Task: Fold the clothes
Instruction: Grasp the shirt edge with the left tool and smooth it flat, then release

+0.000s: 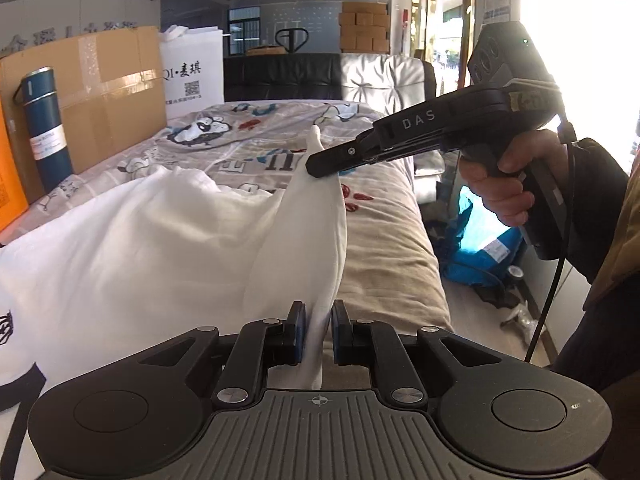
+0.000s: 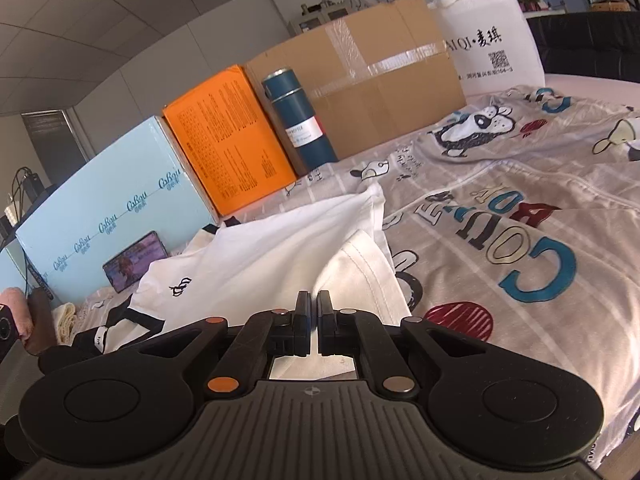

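Blue box [image 2: 100, 200] far left at the back, phone [image 2: 134, 260] leaning against it. Beside it, orange box [image 2: 228, 140], then flask [image 2: 300, 116] standing upright, touching carton [image 2: 380, 80]. White bag [image 2: 488, 32] with printed characters just right of carton.

White shirt [image 1: 140, 248] spread over patterned blanket [image 2: 500, 220] on bed, mostly on the left half, black trim and a small black logo toward its left end. One edge of shirt lifted off the blanket into a taut ridge between both grippers.

Left gripper [image 1: 319, 332] clenched on shirt's near edge, white cloth pinched between blue pads [image 1: 298, 336] and running up and away from them. Farther along the same ridge, right gripper [image 1: 316, 166] seen from the side in the left wrist view, tip closed onto the raised fold, a point of cloth sticking up behind it. Hand [image 1: 504, 184] wrapped round its handle, dark sleeve below, cable hanging down.

In the right wrist view, right gripper [image 2: 313, 320] with jaws nearly together, thin slit between them, shirt hem bunched right at the tips; grasping shirt.

Right of bed, floor with blue bag [image 1: 480, 240]. Behind bed, black sofa [image 1: 280, 76] and white cushion [image 1: 380, 76]; stacked cartons [image 1: 364, 26] beyond.
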A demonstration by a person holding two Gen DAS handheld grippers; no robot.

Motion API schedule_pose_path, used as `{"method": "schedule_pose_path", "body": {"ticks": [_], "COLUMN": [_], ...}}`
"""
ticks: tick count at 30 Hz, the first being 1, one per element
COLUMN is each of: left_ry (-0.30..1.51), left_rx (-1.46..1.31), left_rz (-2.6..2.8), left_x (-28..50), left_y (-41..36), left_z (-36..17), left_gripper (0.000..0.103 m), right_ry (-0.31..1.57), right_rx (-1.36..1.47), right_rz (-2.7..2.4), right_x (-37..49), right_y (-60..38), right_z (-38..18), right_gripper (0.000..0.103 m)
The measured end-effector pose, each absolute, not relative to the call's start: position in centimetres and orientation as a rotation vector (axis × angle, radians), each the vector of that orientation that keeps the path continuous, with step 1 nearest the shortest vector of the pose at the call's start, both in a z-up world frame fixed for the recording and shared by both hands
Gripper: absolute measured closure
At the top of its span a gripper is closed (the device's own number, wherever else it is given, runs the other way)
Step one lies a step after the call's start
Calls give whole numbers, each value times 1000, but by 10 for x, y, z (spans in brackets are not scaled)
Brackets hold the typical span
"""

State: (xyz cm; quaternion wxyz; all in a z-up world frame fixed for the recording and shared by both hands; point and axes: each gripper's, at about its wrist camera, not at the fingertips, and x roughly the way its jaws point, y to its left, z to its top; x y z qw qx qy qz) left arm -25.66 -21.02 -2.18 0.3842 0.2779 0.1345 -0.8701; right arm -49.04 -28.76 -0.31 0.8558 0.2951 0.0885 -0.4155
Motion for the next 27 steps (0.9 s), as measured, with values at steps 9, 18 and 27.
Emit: {"method": "schedule_pose_path", "body": {"ticks": [9, 18, 27], "left_ry": [417, 387, 517], "left_rx": [710, 533, 388], "left_rz": [-2340, -2359, -1883], "left_x": [-266, -240, -131], "left_y": [-207, -202, -309], "left_z": [-30, -3, 18], "left_gripper": [84, 39, 33], "right_ry": [219, 152, 142], "right_rx": [769, 568, 511], "right_rz": [-1000, -1111, -838], "right_x": [-528, -547, -494], "right_y": [-244, -267, -407], "right_z": [-37, 3, 35], "right_gripper": [100, 56, 37]}}
